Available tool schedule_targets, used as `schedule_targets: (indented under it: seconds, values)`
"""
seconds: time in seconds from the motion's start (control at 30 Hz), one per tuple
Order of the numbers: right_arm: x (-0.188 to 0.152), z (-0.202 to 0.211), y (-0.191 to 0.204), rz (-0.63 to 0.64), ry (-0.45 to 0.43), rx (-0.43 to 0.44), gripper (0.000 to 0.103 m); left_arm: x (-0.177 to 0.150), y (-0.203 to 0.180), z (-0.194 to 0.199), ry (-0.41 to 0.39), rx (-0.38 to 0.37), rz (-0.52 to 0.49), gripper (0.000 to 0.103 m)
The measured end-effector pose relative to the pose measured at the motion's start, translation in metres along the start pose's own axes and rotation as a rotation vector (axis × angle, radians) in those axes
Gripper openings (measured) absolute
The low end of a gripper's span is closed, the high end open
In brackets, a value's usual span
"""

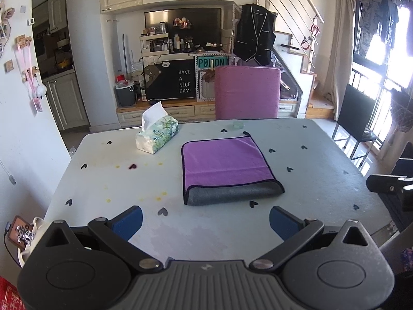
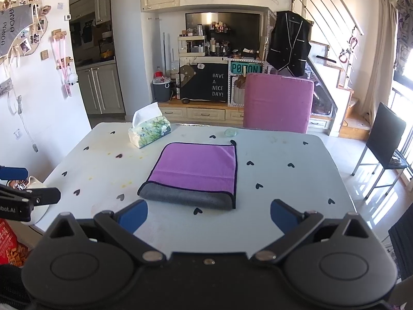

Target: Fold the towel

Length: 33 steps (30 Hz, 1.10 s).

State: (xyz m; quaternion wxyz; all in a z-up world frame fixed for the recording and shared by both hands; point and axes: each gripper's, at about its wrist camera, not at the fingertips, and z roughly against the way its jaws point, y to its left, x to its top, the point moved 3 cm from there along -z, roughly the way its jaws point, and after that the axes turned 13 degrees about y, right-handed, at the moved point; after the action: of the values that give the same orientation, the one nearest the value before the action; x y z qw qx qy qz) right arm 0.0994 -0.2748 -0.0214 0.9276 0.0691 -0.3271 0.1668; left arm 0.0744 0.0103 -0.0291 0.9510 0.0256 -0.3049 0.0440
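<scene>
A: Where is the towel [image 1: 227,166]?

B: It lies folded on the pale tabletop [image 1: 322,180], near the middle, purple side up with a dark trim. Along its near edge the grey underside [image 2: 185,196] shows where the fold rolls over. One small corner [image 2: 233,142] sticks out at the far right.

A: And the left hand-held gripper [image 1: 205,219]?

B: Spread wide, both blue pads [image 1: 129,221] well apart, nothing between them. It hangs above the near edge of the tabletop, short of the towel and not touching it.

A: The right hand-held gripper [image 2: 209,214]?

B: The same: jaws wide apart, empty, held just short of the towel's grey edge. From the right wrist view the left one shows at the far left edge of the frame as a black arm with a blue pad.

A: Any containers?

B: A soft tissue pack [image 1: 157,135] with a leafy print sits on the tabletop to the far left of the towel, apart from it, one white tissue [image 1: 152,113] standing up out of its slot. A small clear dish [image 2: 229,132] sits near the far edge of the tabletop; I cannot tell what is in it. Beyond the tabletop a grey bin [image 2: 162,90] stands on the low cabinet with things piled in its top, too small to name.

A: Anything else near?

B: A purple chair [image 1: 247,93] stands at the far side of the tabletop, and small dark heart marks [image 1: 272,150] dot the surface around the towel.
</scene>
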Motion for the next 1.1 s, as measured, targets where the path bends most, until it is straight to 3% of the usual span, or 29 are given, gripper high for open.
schedule_targets:
  seconds: [0.57, 1.1]
  values:
    - [0.023, -0.083, -0.016, -0.036, 0.057, 0.007, 0.102, 0.026, 0.000, -0.077, 0.035, -0.021, 0.002, 0.103]
    - [0.027, -0.156, -0.021, -0.032, 0.042, 0.000, 0.102, 0.034, 0.005, -0.156, 0.058, 0.005, 0.047, 0.103]
